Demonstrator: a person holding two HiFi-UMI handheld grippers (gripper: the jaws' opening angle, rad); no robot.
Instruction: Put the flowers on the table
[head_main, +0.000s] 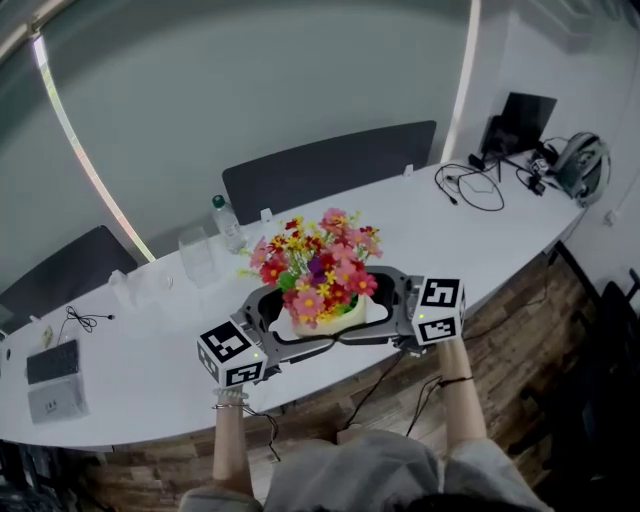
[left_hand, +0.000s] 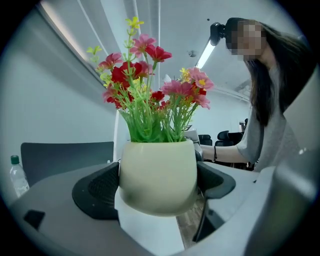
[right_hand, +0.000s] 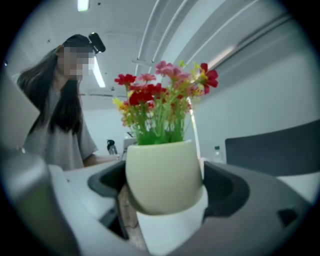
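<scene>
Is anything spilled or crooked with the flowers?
Nothing is spilled or broken. The only odd thing: the pot is not on the table yet. The left gripper and right gripper each clamp it in the air by the table's near edge, flowers pointing up.

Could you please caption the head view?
Cream flower pot gripped by left gripper and right gripper at white table's near edge.

Left tongs (head_main: 285, 322) and right tongs (head_main: 385, 308), facing inward, both clamp the pot (head_main: 335, 318).
</scene>
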